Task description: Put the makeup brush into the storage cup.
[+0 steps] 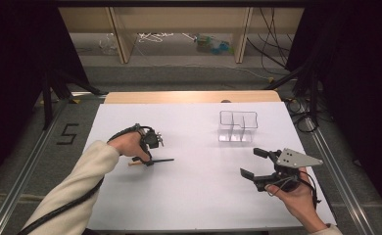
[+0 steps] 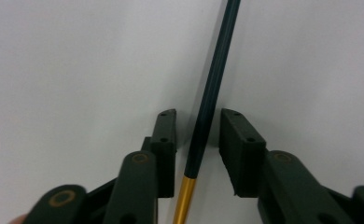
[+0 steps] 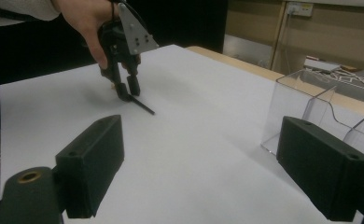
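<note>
A thin stick (image 1: 160, 160) with a dark shaft and a gold end (image 2: 185, 198) lies flat on the white table (image 1: 194, 196), left of centre. My left gripper (image 1: 147, 161) points down over it. In the left gripper view the shaft (image 2: 213, 84) runs between the two jaws of the left gripper (image 2: 196, 114), which is open, with a narrow gap on each side. The right gripper view shows that same left gripper (image 3: 128, 91) with its tips at the stick (image 3: 143, 105). My right gripper (image 1: 249, 161) hovers wide open at the right, with nothing in it (image 3: 199, 140).
A clear plastic box with dividers (image 1: 238, 126) stands at the back right of the table, close ahead of the right gripper (image 3: 311, 107). A wooden edge (image 1: 189, 96) runs along the far side. Cables and shelving lie on the floor beyond.
</note>
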The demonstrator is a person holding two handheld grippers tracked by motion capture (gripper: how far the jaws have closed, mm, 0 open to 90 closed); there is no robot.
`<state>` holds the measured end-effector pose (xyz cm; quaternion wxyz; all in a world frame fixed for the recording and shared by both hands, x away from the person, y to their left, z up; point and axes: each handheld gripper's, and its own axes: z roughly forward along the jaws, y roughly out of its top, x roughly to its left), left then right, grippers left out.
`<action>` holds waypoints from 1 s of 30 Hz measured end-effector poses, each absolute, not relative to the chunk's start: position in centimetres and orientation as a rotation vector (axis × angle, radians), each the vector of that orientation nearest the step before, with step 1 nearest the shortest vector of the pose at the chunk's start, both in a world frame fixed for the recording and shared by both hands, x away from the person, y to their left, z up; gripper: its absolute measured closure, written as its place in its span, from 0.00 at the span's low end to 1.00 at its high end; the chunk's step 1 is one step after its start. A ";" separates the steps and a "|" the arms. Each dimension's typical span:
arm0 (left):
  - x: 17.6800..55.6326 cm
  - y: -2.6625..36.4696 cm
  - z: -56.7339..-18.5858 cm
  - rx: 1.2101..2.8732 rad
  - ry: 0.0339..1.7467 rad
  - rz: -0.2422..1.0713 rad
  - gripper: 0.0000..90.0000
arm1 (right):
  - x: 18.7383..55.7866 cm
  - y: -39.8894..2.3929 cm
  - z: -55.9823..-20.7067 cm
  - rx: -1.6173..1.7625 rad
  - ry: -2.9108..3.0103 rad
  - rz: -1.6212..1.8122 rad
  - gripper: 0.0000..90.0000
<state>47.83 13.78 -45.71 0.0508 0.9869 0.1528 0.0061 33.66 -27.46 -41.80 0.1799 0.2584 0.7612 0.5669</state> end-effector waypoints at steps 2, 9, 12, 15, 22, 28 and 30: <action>47.8 13.6 -45.7 3.014 0.475 0.010 0.82 | 33.6 -27.5 -41.8 0.731 2.152 1.604 0.18; 47.6 13.2 -45.7 3.047 0.476 0.004 0.92 | 33.7 -27.4 -41.8 0.723 2.153 1.596 0.18; 47.7 13.1 -45.7 3.053 0.482 -0.001 0.92 | 33.7 -27.4 -41.8 0.727 2.163 1.599 0.18; 47.6 13.1 -45.7 3.055 0.492 -0.007 0.92 | 33.7 -27.4 -41.9 0.721 2.159 1.613 0.18; 47.4 13.0 -45.4 3.056 0.484 -0.012 0.92 | 33.7 -27.4 -41.9 0.735 2.167 1.595 0.18; 47.4 12.8 -44.5 3.060 0.460 0.027 0.93 | 33.7 -27.4 -41.9 0.739 2.166 1.610 0.18; 47.3 12.7 -44.2 3.064 0.447 0.044 0.93 | 33.7 -27.4 -41.9 0.734 2.162 1.609 0.18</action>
